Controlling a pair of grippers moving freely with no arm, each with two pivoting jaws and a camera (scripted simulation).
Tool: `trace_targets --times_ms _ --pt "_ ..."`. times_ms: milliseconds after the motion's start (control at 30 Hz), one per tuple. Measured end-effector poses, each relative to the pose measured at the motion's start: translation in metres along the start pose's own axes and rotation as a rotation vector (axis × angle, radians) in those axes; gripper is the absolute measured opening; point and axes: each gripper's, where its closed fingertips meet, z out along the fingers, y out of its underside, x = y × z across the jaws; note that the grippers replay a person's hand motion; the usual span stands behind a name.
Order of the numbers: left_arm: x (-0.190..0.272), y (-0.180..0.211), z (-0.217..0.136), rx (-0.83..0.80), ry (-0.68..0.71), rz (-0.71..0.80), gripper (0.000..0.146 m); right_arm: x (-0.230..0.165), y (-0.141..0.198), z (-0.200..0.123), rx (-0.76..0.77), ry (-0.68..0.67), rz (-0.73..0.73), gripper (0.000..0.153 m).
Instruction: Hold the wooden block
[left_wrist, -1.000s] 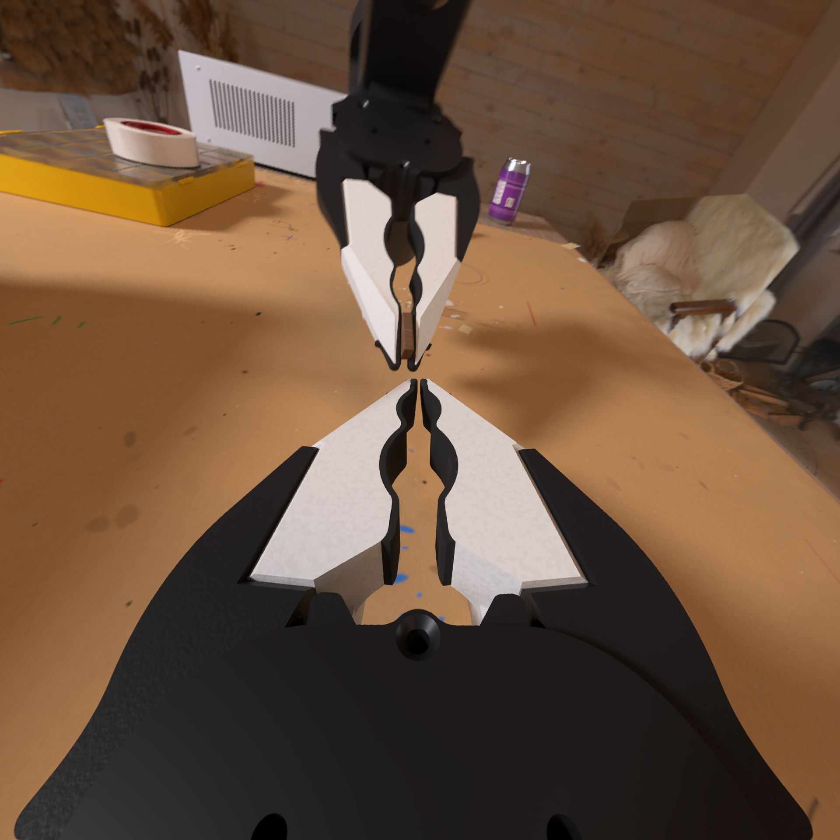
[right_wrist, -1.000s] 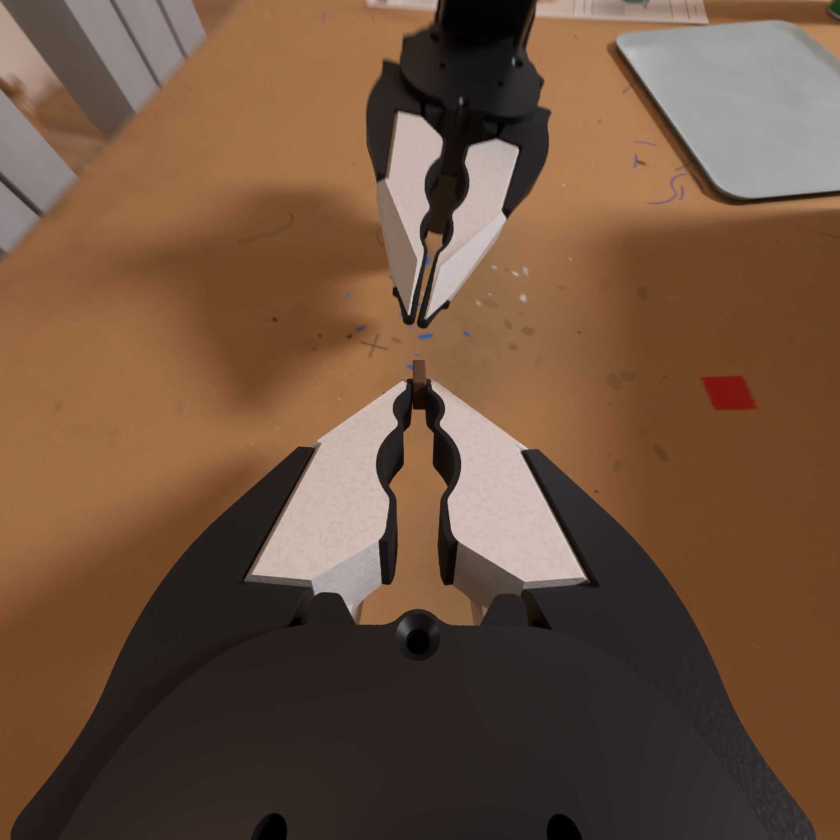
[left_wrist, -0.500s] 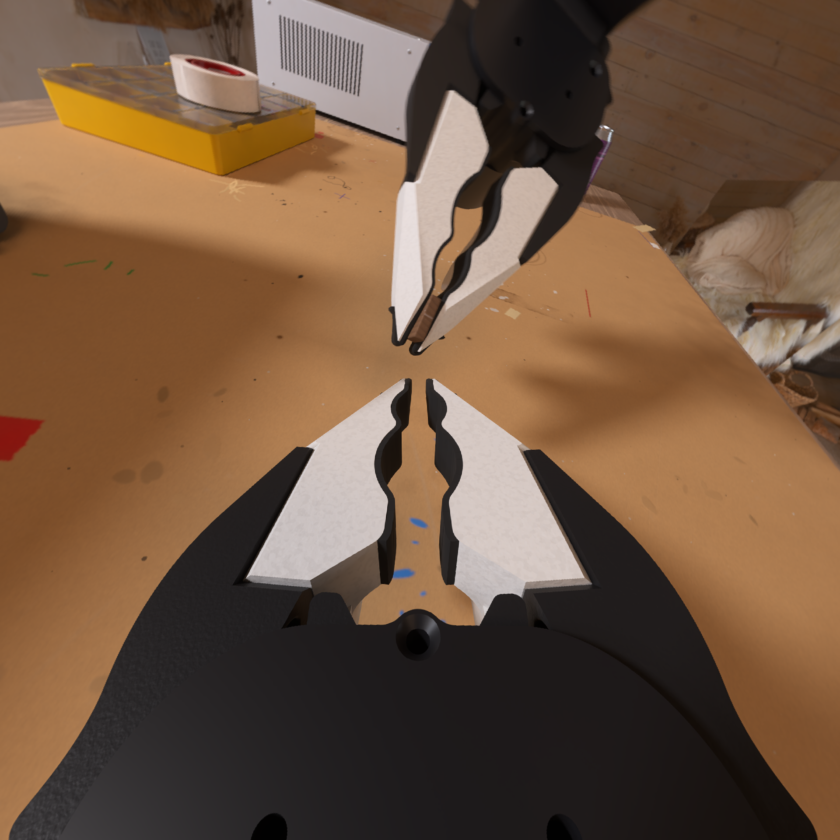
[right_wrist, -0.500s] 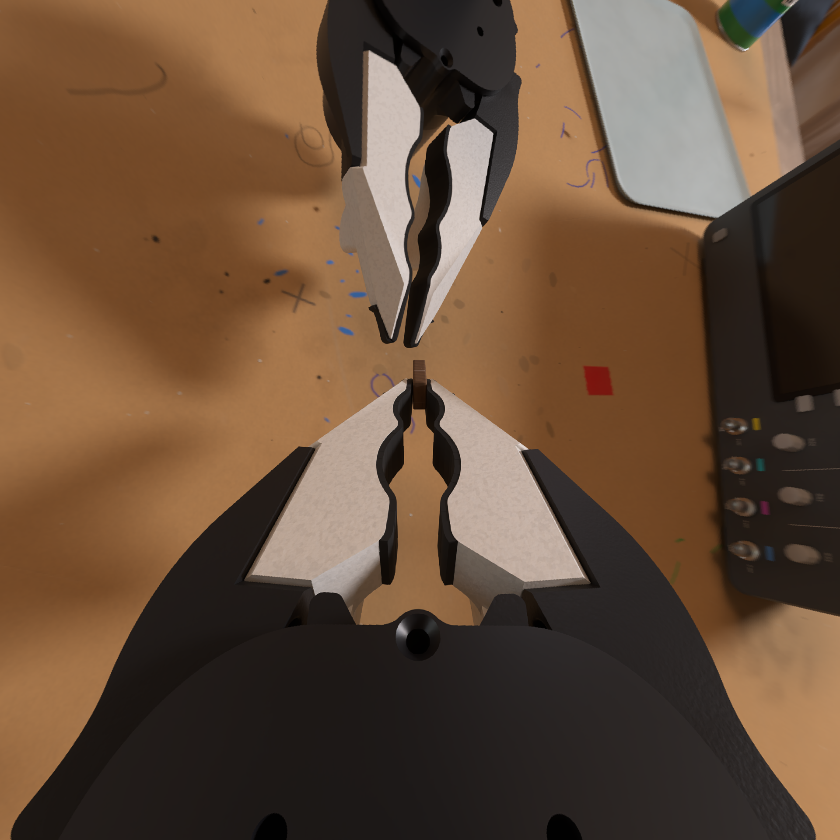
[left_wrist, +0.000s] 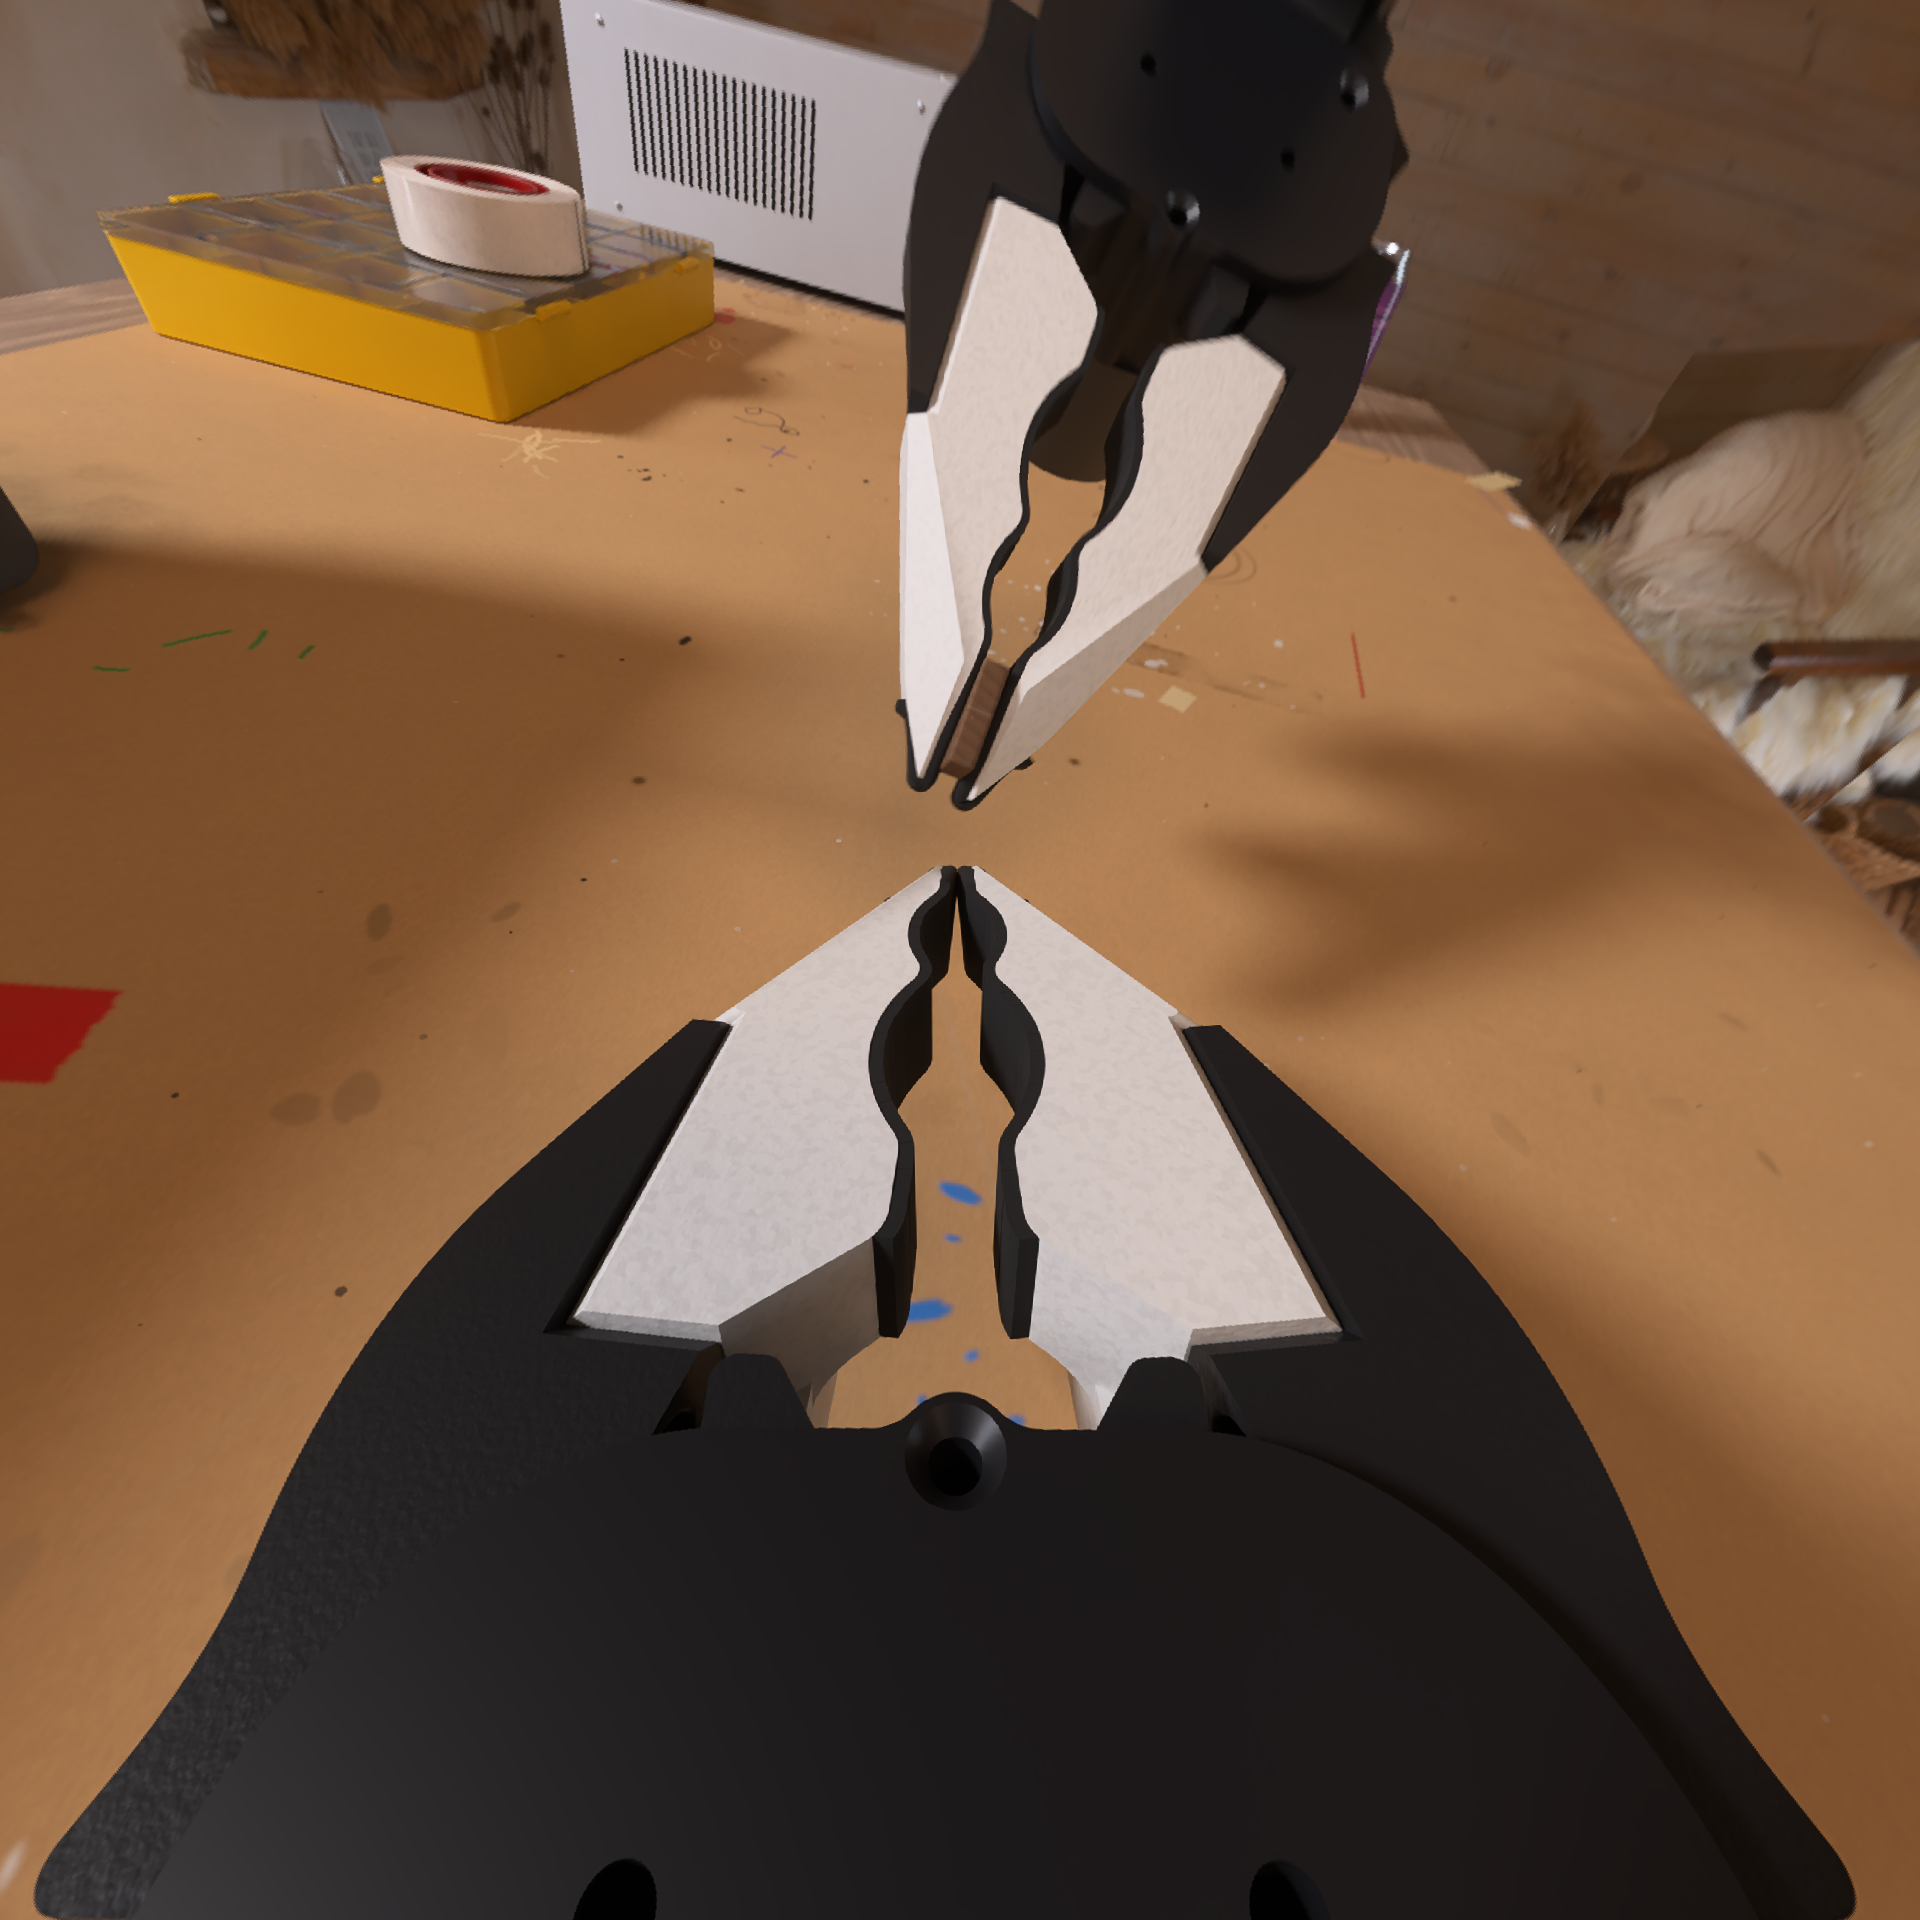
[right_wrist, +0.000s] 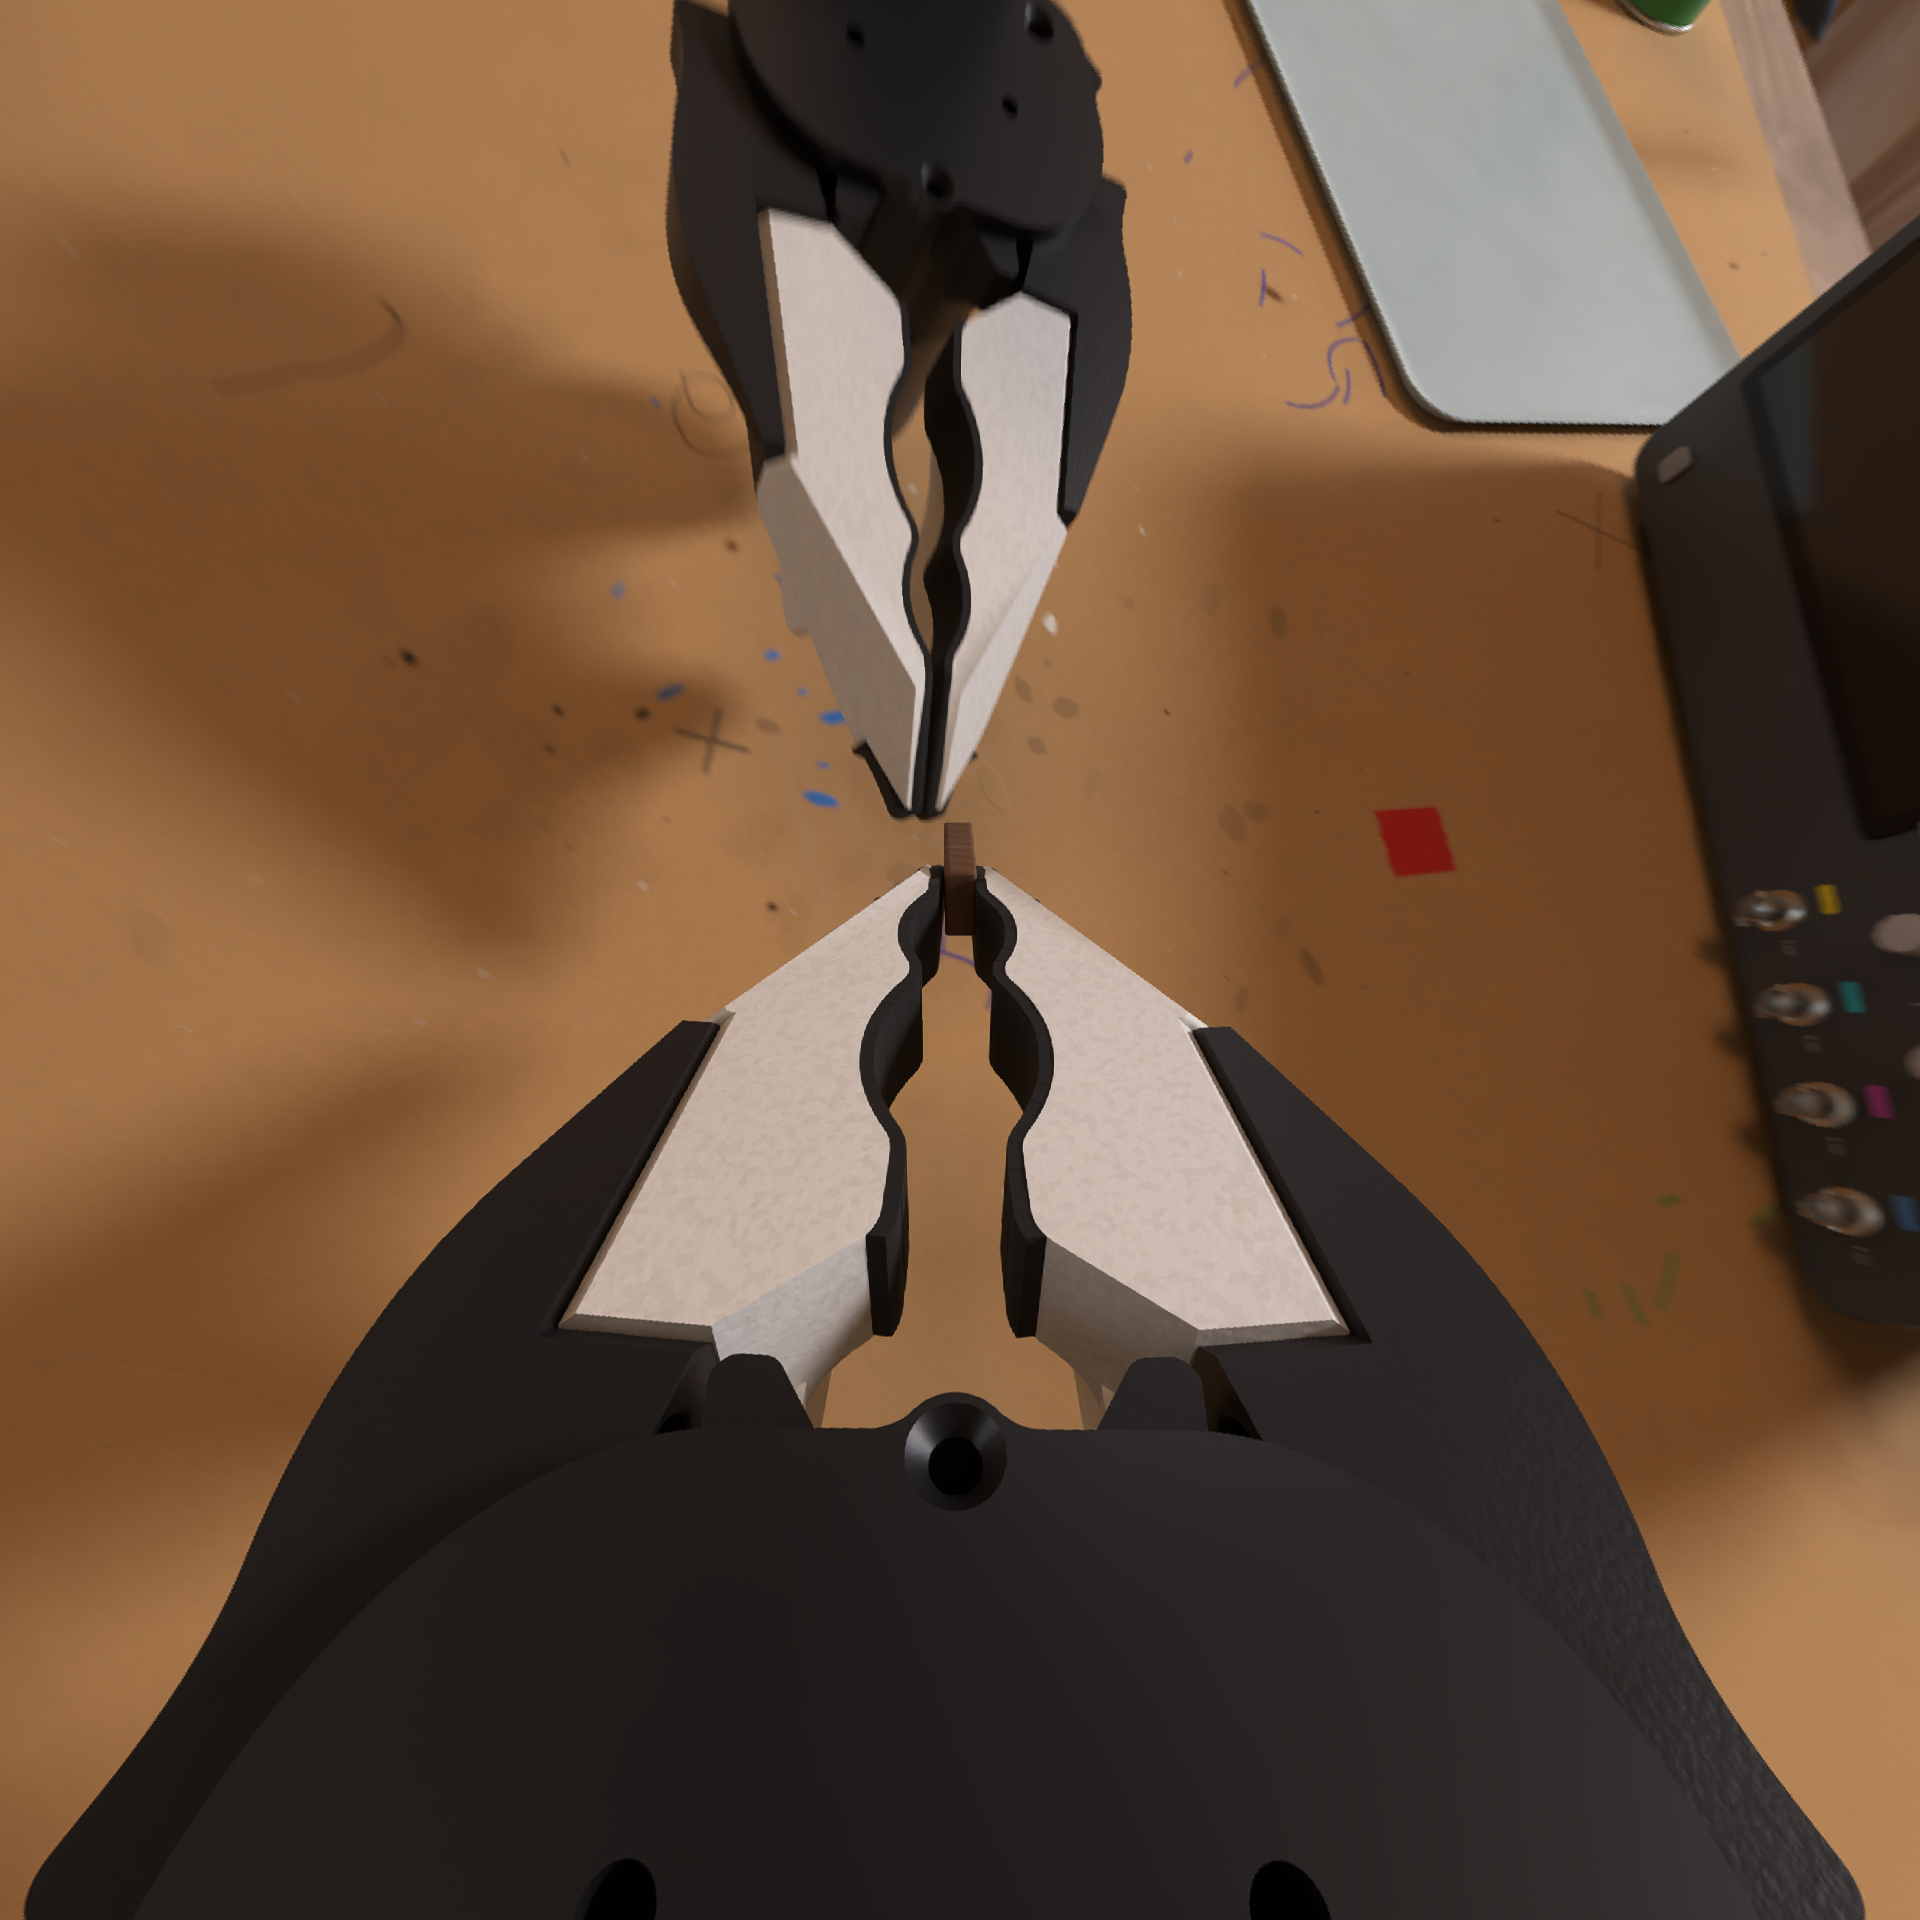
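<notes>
A small, thin brown wooden block is pinched between the tips of my right gripper, which is shut on it above the tan table. The block also shows in the left wrist view, held in the right gripper that points down toward my own fingers. My left gripper is shut and empty, its tips a short gap from the block. In the right wrist view the left gripper faces mine, tip to tip, just beyond the block.
A yellow organiser box with a tape roll and a white vented unit stand at the table's far side. A grey tray, a black control panel and a red square mark lie to the right.
Both grippers have tilted and swung round while staying tip to tip. The left gripper's jaws have closed further. The right gripper keeps its hold on the block.
</notes>
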Motion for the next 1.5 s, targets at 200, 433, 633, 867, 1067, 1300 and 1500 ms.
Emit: trace_targets --times_ms 200,433,633,867,1067,1300,1500 --pt "-0.008 -0.001 0.001 0.001 -0.058 0.027 0.0 -0.003 -0.008 -0.002 0.065 -0.089 0.134 0.004" --pt "-0.006 -0.005 0.0 0.012 -0.041 -0.002 0.0 0.007 0.001 -0.003 0.064 -0.048 0.175 0.004" --pt "-0.011 -0.002 0.0 -0.011 -0.109 0.013 0.0 0.004 0.005 -0.001 0.037 -0.05 0.163 0.004" --pt "-0.017 -0.004 0.0 -0.007 -0.181 0.041 0.0 0.002 0.006 0.002 0.026 -0.048 0.178 0.004" --pt "-0.033 -0.003 -0.006 -0.04 -0.387 0.091 0.0 0.013 0.005 0.003 0.041 0.038 0.256 0.004" --pt "-0.037 0.008 -0.007 -0.097 -0.568 0.125 0.0 0.013 0.002 0.014 0.043 0.143 0.291 0.004" --pt "-0.034 0.015 -0.003 -0.17 -0.556 0.259 0.0 0.004 0.008 0.018 -0.011 0.101 0.258 0.004"
